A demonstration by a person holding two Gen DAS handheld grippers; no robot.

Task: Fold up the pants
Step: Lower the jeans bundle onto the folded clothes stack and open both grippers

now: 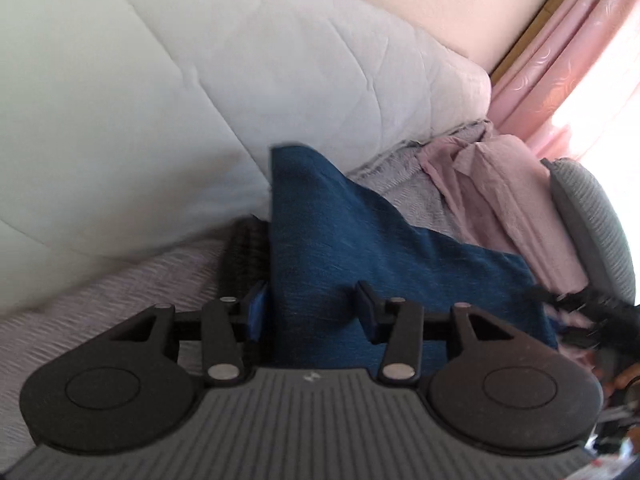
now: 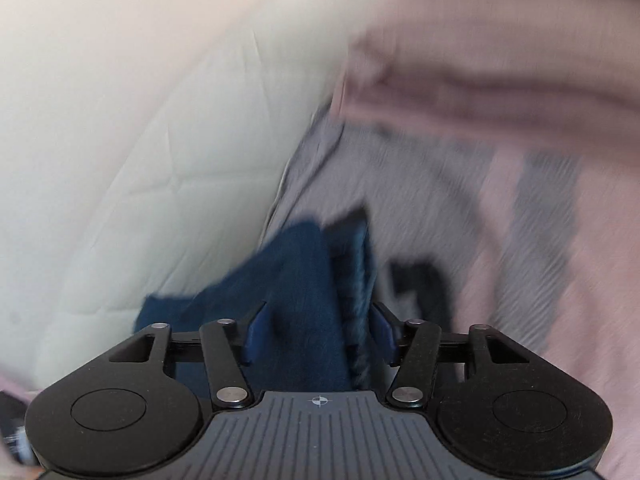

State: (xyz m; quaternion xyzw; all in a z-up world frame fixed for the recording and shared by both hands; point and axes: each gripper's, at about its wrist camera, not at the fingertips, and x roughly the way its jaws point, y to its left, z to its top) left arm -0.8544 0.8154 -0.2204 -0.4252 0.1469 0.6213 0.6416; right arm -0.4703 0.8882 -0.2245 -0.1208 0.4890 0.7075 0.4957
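Two tongs work the blue pants on the bed: left tongs and right tongs each stand parted with cloth between the pads, not pinched. Folding appears partway, layers stacked ahead of both tongs; final folds remain. No containers visible.

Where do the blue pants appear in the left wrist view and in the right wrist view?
Left wrist view: the blue pants fill the centre, running from between the gripper's fingers up and to the right.
Right wrist view: the blue pants are at lower centre, bunched between the gripper's fingers.
Shared landmark: the white quilted cover occupies the upper left of both views.
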